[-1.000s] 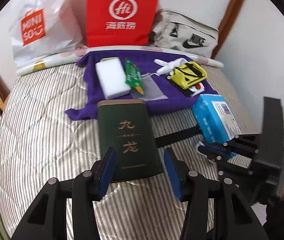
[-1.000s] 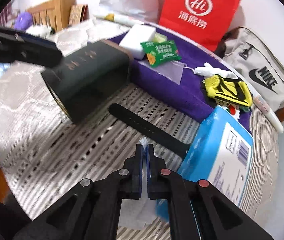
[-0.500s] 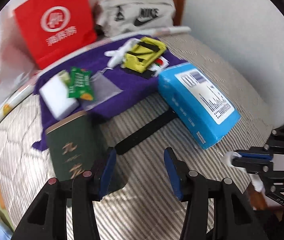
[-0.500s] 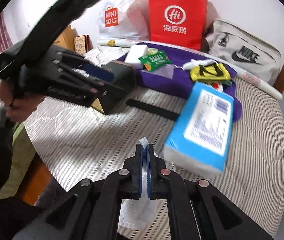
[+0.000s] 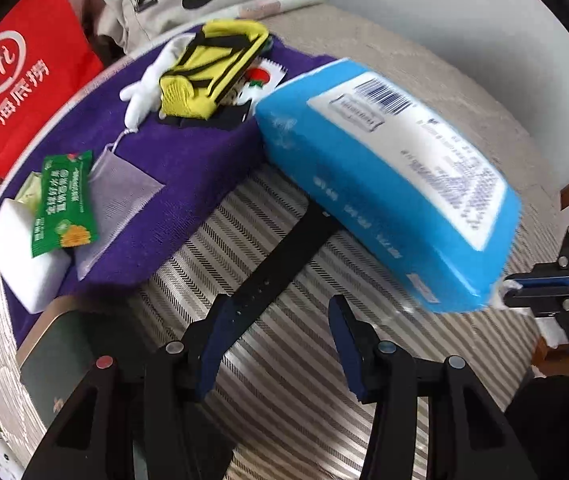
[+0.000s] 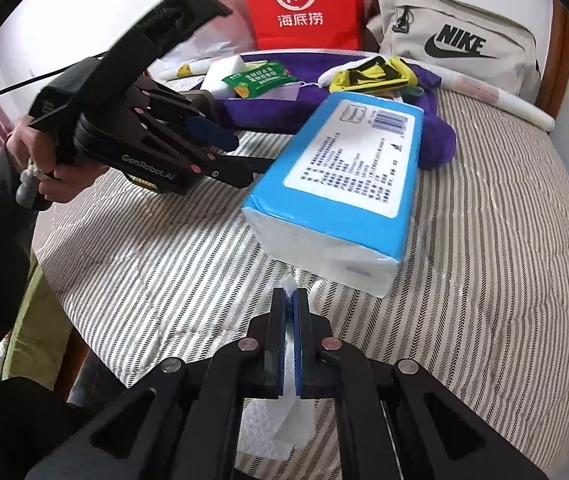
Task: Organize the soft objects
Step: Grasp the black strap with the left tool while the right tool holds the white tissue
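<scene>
a white tissue sheet [image 6: 290, 364] hangs crumpled, pinched at its top edge. the blue tissue pack [image 6: 348, 168] lies flat on the striped mattress, label up, its open white end facing the sheet.

**Background items, far edge of bed**

Red paper bag [image 6: 300, 4] stands upright against the wall. Grey Nike bag [image 6: 456, 46] just beside it, to its right. Dark green box [image 5: 58, 360] lies on striped bedcover [image 6: 484, 240].

Left gripper [image 5: 280, 344] agape, right gripper [image 6: 291, 300] clamped.
</scene>
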### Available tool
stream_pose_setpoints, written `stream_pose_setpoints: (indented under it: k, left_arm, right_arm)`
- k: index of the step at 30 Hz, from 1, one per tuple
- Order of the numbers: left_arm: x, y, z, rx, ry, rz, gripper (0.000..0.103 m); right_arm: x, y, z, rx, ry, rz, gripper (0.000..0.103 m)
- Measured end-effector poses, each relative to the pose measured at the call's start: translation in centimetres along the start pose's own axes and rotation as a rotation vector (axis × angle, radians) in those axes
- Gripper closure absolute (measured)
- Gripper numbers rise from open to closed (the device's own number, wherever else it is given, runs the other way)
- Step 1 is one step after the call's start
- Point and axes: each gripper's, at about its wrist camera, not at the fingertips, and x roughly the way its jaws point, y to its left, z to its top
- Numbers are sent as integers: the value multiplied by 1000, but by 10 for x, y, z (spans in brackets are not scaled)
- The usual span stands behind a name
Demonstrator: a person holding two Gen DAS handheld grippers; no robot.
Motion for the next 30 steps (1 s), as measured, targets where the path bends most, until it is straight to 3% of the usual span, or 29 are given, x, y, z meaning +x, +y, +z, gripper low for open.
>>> stream_pose_setpoints:
  k: [9,11,16,23,30]
  left_arm:
    - [18,10,11,11,21,-25,57]
    - [17,8,9,23,18,-25,71]
    - [8,0,-8,28,38,-53,82]
    - [8,-5,-8,-28,61,-86,78]
    - [6,-22,-12,-5,10,1,83]
  right_arm:
    - [11,-19,-3,47,15,36,100]
    - [13,-20,-2,52,14,43,100]
    - [14,-20,0,47,12,45,100]
    - [15,-22,0,63,5,51,100]
    - [18,-16,0,63,-11,28,100]
